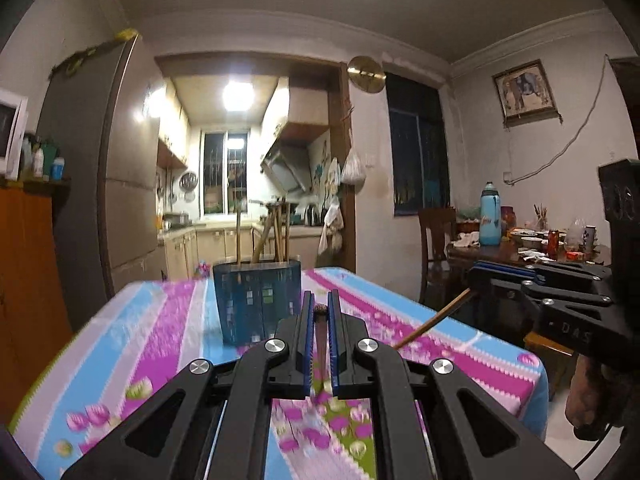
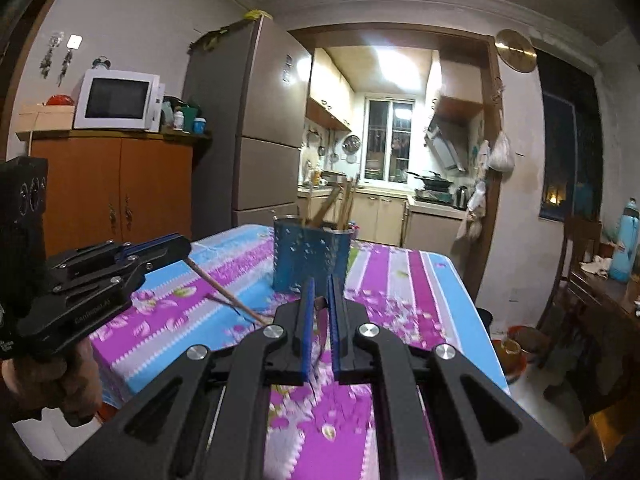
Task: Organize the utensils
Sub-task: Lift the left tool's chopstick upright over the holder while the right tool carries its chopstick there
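Striped tablecloth (image 1: 168,320) below; each hand-held gripper (image 1: 320,312) (image 2: 321,300) clamps 1 chopstick (image 1: 432,324) (image 2: 224,292).

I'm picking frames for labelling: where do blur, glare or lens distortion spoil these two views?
Left wrist view: the striped tablecloth smears near the gripper, the kitchen ceiling light blows out, and walls bow at the edges. Right wrist view: tablecloth blurred below the jaws, glare in the kitchen; the blue utensil holder stays fairly sharp.

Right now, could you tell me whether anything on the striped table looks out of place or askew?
Nothing spilled or damaged. The chopsticks in the blue holder lean at mixed angles, not neatly upright. Each gripper, left gripper and right gripper, is shut on one chopstick above the tablecloth.
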Demonstrator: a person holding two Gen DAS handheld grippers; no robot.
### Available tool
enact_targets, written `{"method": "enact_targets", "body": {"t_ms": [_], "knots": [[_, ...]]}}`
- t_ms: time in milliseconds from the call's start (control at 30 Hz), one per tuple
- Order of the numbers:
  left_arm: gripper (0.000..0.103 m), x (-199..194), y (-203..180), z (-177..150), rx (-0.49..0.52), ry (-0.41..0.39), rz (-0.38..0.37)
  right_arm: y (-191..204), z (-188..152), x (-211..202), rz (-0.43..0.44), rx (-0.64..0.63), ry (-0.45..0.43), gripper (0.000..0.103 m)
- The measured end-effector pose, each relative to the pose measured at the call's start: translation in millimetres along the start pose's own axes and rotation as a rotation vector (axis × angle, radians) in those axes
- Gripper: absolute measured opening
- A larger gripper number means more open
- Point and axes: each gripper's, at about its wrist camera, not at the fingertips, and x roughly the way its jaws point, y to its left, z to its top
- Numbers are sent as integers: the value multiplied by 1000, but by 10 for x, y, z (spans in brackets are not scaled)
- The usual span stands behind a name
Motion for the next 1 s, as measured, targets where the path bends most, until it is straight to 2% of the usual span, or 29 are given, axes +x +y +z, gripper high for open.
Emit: {"method": "enact_targets", "body": {"t_ms": [200,400,1000], "knots": [[8,194,52,298,3,5,-26,-85,301,143,39,3,2,5],[8,387,117,421,-18,43,-35,-142,483,281,71,8,26,5],[8,376,253,805,20,48,-4,-228,775,464,96,53,20,5]]}}
